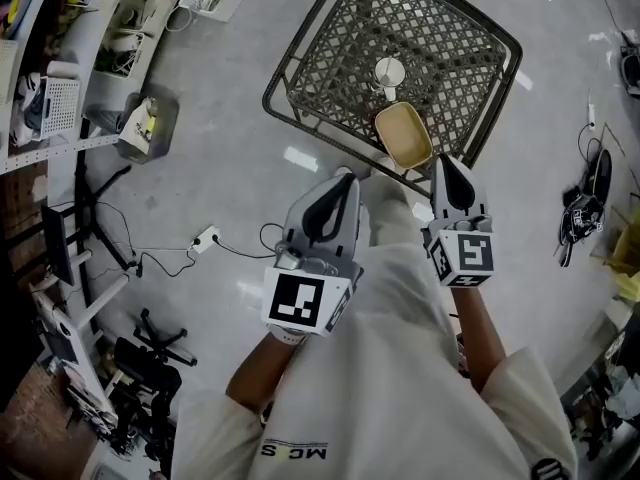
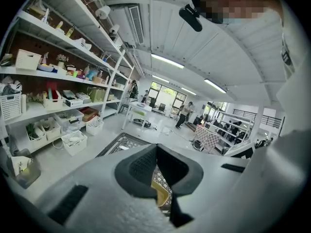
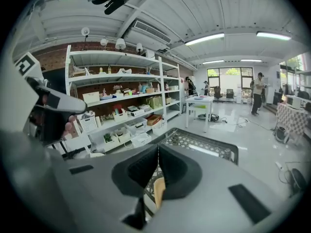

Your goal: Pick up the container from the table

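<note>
Lattice table (image 1: 440, 38), tan container (image 1: 403, 134) just beyond right tool (image 1: 447, 163), near left tool (image 1: 342, 175)

Head view looks steeply down onto the mesh table (image 1: 330, 58); both gripper views face forward, low, sharing its top.

Glossy grey floor (image 1: 230, 98); white shelving (image 1: 95, 58) at ten o'clock. Overhead, strip lights (image 3: 204, 39) on a white ribbed ceiling (image 3: 218, 8); windows (image 3: 228, 76) at the far end.

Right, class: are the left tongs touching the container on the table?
Apart. The head view shows a strip of table between the left tongs and the container; the tongs are shut, holding nothing.
</note>
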`<state>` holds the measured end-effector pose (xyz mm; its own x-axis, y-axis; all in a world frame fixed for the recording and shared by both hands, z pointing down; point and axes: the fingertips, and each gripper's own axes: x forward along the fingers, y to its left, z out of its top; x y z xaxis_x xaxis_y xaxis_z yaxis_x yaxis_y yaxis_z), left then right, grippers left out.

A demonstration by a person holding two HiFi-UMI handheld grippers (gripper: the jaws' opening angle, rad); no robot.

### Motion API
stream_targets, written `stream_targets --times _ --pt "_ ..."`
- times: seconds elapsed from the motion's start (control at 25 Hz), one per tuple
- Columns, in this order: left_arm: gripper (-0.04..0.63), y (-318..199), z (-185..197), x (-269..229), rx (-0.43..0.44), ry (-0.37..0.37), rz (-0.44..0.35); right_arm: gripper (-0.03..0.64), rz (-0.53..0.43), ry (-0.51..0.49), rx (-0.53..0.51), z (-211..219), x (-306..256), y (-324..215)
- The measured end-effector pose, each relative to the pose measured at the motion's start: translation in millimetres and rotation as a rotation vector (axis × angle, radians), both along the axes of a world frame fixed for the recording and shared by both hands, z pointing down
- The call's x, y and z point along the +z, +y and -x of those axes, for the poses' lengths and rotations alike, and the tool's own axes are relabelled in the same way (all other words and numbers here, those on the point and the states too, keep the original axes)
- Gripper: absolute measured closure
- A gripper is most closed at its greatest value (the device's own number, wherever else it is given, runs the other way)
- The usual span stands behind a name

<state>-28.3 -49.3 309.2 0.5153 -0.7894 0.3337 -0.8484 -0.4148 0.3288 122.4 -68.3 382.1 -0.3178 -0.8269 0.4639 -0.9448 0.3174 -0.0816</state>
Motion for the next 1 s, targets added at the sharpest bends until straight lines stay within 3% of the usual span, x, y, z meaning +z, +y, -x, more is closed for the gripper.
stream_targets --times 0.68,0.8,1.0 --pt "0.571 -21 -12 74 0.012 -0.063 0.123 0.591 0.163 0.039 -0.005 -20 109 -18" --pt "0.571 -24 -17 85 0.012 -0.067 0.144 0.515 0.186 0.043 -0.018 -22 128 -24" --pt "0.571 -28 -26 103 0.029 -0.074 0.179 0.505 0.195 0.045 -0.026 -27 152 -35"
